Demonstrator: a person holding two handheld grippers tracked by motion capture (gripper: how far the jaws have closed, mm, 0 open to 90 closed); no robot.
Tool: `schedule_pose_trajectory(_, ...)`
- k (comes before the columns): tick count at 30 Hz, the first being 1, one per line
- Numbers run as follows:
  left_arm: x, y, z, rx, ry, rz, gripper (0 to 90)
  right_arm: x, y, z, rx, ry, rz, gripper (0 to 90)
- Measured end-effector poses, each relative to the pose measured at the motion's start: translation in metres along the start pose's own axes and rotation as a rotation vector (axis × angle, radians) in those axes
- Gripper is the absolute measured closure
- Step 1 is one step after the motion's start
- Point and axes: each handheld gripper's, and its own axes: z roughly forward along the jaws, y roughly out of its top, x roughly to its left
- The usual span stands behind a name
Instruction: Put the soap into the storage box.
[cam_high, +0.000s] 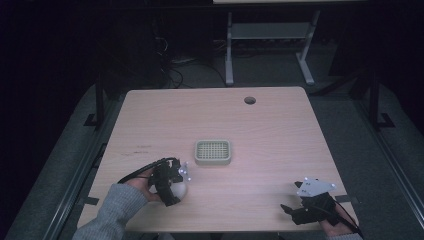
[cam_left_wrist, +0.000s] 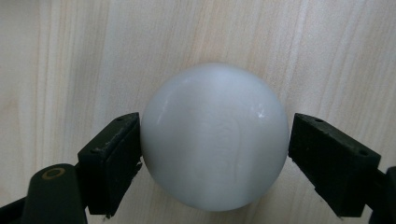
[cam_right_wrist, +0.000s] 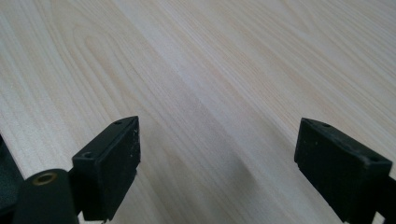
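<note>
l gripper (cam_left_wrist: 212, 149) around ball (cam_left_wrist: 214, 135)

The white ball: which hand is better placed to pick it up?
Left. The white ball sits between the left gripper's open jaws; the right gripper is open over bare table, far off.

A ball (cam_left_wrist: 214, 137) sits on the counter (cam_high: 280, 130) between the jaws of the left gripper (cam_high: 172, 186), near the counter's front-left part. One jaw touches the ball's side; the other stands just beside it with a slight gap. Beyond these jaws and a little to their right, near the counter's middle, lies a tray (cam_high: 212, 152). The right gripper (cam_high: 305, 207) rests well apart at the front-right corner, bare counter between its jaws.
</note>
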Motion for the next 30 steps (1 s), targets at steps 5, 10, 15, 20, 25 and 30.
schedule_pose_trajectory(5,0.0011,0.0007,0.0012,0.008,-0.003,0.003,17.3,-0.0001,0.0,0.0,0.0,0.0,0.002,13.9)
schedule_pose_trajectory(10,0.0024,0.0011,0.0037,0.019,-0.009,0.007,17.6,-0.0001,-0.0001,0.0001,0.0,0.0,0.001,13.9)
schedule_pose_trajectory(15,0.0036,0.001,0.0053,0.03,-0.011,0.012,18.2,-0.0002,-0.0001,0.0,-0.002,0.001,0.003,14.0)
schedule_pose_trajectory(20,0.0039,0.0007,0.007,0.035,-0.017,0.011,20.3,-0.0002,-0.0001,-0.0001,-0.002,0.0,0.003,13.9)
schedule_pose_trajectory(25,0.0032,0.0008,0.0082,0.03,-0.019,0.008,21.4,-0.0003,-0.0001,-0.0002,-0.003,0.0,0.001,14.0)
schedule_pose_trajectory(30,0.0032,0.0013,0.009,0.035,-0.016,0.012,22.0,-0.0001,-0.0001,-0.0003,-0.001,0.0,0.003,13.9)
